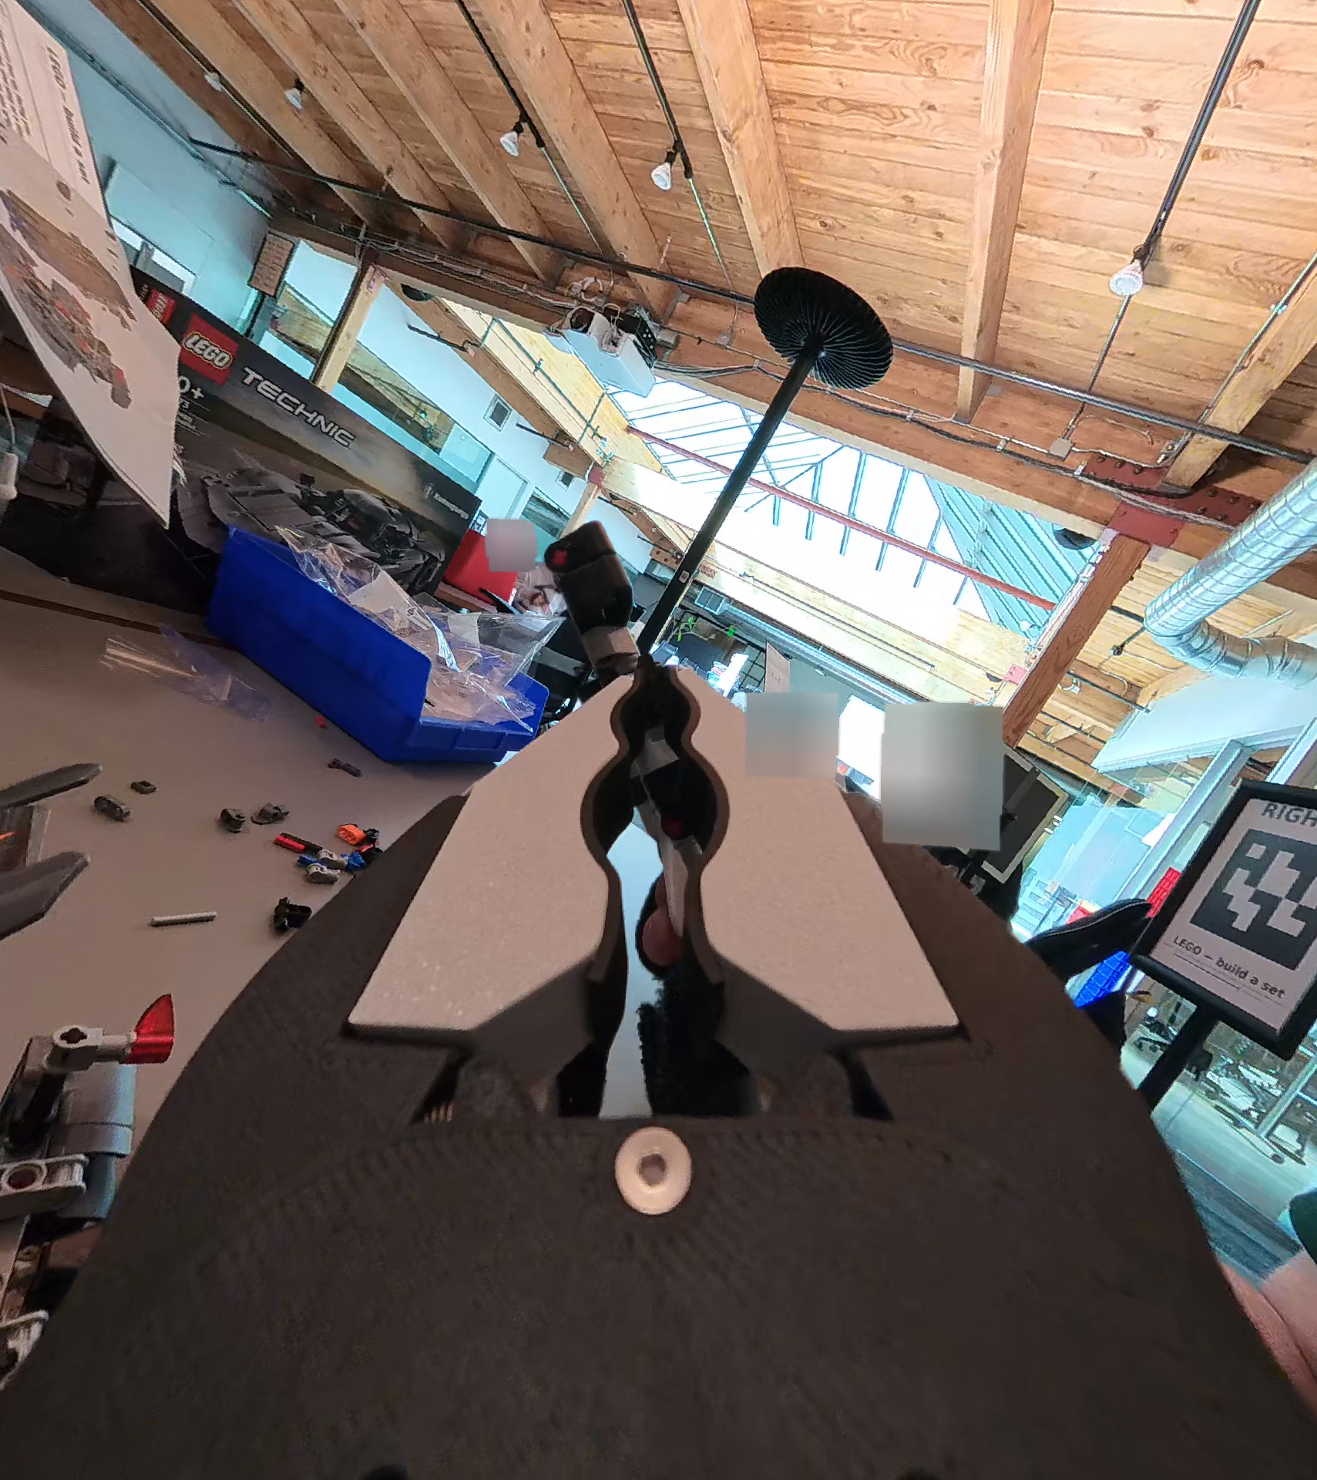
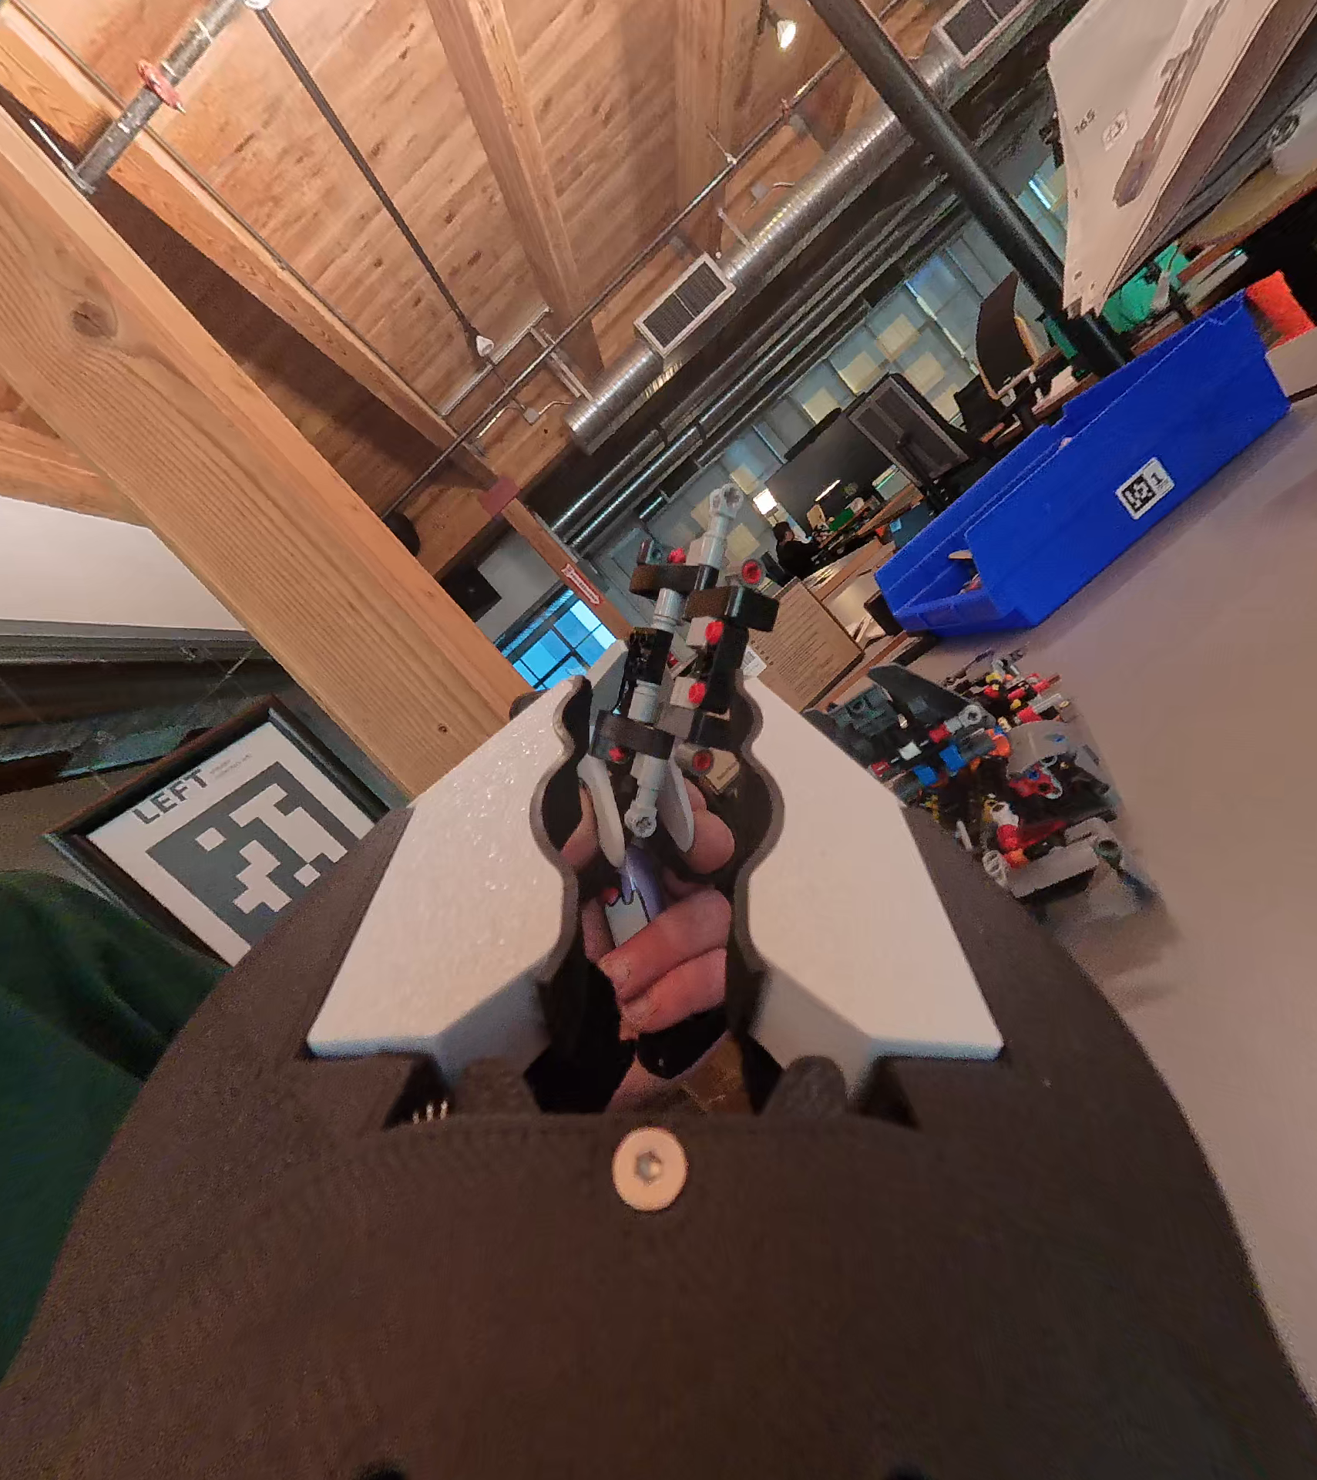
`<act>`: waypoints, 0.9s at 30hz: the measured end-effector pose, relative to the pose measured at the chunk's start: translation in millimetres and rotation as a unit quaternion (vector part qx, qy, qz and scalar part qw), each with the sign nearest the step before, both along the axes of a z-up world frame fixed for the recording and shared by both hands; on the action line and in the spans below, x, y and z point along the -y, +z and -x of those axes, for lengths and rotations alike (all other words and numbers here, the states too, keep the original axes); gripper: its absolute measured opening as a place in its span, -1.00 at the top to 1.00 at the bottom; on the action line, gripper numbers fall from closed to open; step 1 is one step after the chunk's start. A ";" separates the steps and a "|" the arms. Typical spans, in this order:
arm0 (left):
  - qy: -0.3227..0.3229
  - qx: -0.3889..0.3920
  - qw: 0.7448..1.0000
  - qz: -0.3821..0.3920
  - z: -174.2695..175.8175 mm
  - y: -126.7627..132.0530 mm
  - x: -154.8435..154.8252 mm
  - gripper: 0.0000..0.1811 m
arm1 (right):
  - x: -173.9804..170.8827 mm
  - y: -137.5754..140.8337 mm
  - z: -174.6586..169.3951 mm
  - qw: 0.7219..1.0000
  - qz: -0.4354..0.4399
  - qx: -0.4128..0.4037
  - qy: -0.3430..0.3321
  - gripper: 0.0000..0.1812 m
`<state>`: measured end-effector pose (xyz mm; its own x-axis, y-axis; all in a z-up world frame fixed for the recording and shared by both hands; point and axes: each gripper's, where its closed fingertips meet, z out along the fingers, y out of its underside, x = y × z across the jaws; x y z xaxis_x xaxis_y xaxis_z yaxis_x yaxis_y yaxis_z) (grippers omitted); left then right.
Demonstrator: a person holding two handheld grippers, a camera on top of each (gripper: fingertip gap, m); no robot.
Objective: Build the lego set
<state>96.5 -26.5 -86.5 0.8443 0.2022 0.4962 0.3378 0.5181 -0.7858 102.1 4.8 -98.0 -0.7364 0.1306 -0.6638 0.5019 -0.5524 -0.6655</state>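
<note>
I have both tools lifted off the table and tipped up toward the timber ceiling, so most of what I see is rafters. My right gripper (image 2: 659,721) is pinched around a small black and grey sub-assembly (image 2: 687,641) studded with red pins, a light grey axle running up through its middle and standing clear above the tips. My left gripper (image 1: 651,705) is pressed nearly together on what looks like the same cluster seen edge-on; a black piece with a red pin (image 1: 595,577) juts out past its tips. I read this as the 2 tools holding 1 sub-assembly between them while a part is seated. As for progress, I judge the build well underway but far from finished: a large partly built model (image 2: 1015,769) sits on the grey table (image 2: 1239,721), and grey panels and beams (image 1: 38,1121) lie near the left view's edge. Loose pins and connectors (image 1: 319,857) are scattered on the table, and the blue bin (image 1: 367,657) holds clear bags, so plenty remains. The set's box (image 1: 303,448) and an open instruction booklet (image 1: 54,280) stand behind.
</note>
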 end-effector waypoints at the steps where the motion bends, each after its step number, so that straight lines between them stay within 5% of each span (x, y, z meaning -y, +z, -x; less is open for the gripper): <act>1: -0.001 0.000 1.000 0.001 0.0 -0.2 -1.0 1.00 | 0.9 -2.4 -1.0 1.000 0.004 0.004 0.005 0.62; 18: -0.009 -0.010 1.000 0.004 -1.8 3.1 -9.6 1.00 | 6.1 -2.6 -3.9 0.997 0.063 0.020 0.048 0.41; 27: -0.002 -0.008 1.000 0.006 3.5 2.3 -3.1 0.99 | 7.8 0.1 0.9 0.997 0.063 0.015 0.048 0.52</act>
